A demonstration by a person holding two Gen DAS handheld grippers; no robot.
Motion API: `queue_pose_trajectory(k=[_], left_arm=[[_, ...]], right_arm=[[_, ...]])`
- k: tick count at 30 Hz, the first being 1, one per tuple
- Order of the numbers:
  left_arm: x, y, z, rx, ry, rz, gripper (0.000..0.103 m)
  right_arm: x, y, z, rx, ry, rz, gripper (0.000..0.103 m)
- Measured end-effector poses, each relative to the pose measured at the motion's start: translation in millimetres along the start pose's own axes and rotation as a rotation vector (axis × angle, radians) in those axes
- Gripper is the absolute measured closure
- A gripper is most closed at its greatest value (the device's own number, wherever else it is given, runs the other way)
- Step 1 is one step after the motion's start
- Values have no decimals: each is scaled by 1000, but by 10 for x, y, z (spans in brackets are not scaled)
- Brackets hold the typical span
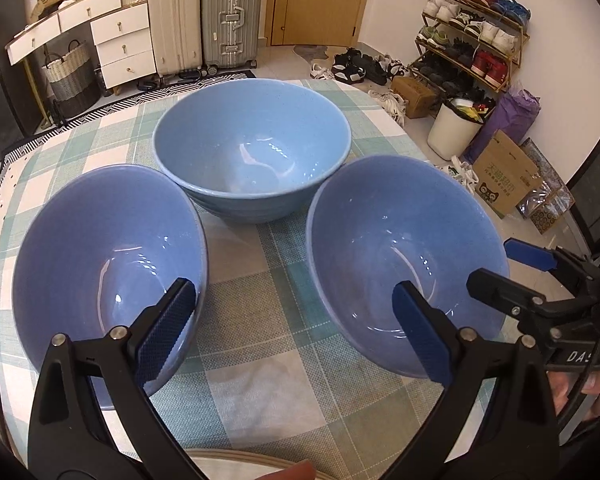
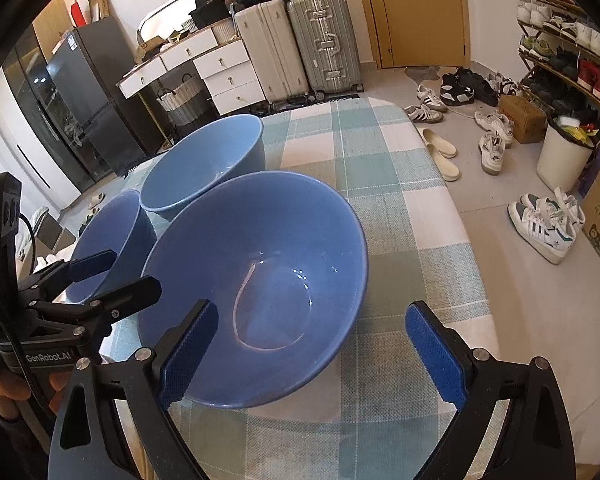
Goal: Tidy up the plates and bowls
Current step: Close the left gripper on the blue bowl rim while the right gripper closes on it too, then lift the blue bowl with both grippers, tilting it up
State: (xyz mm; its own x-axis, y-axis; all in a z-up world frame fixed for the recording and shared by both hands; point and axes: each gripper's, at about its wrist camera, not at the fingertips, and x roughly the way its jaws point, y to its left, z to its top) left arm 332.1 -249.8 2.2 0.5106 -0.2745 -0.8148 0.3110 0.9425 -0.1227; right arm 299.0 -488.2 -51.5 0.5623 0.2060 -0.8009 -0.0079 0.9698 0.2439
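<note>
Three blue bowls stand on the checked tablecloth. In the left wrist view the left bowl, the far bowl and the right bowl form a triangle. My left gripper is open and empty, its fingers over the gap between the two near bowls. My right gripper enters from the right, open, beside the right bowl's rim. In the right wrist view my right gripper is open around the near side of that bowl. The far bowl, the left bowl and my left gripper also show.
The table edge runs along the right. Beyond it the floor holds shoes, a white bin, cardboard boxes and a shoe rack. Suitcases and white drawers stand at the back.
</note>
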Motion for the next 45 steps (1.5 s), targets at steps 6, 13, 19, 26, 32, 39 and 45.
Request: queue_pose_trajectory(k=[6,13,19,26,32,39,45], left_arm=[[-39,-150,-90,71,-28,42,9],[-83,-300,-168,105,-25,0,12],[-14,-351,-189,111,4,-11,17],[132,-370,-193,113,45,-39,42],[256,-346,-168,97,72,-62,68],[293,-332,-138,99,75,-50,80],[181,-372,-164,115,48,-43,81]], right_arm=[[54,-5,-5,3,3,-3,6],[48,-31,-15,6,3,1,7],[80,-59,-24,10,14,4,11],[141,-60,-25,9,34,13,32],[210,-54,-27,10,58,29,54],[201,-49,-63,1,56,-13,76],[154,-26,-77,-6,48,-32,77]])
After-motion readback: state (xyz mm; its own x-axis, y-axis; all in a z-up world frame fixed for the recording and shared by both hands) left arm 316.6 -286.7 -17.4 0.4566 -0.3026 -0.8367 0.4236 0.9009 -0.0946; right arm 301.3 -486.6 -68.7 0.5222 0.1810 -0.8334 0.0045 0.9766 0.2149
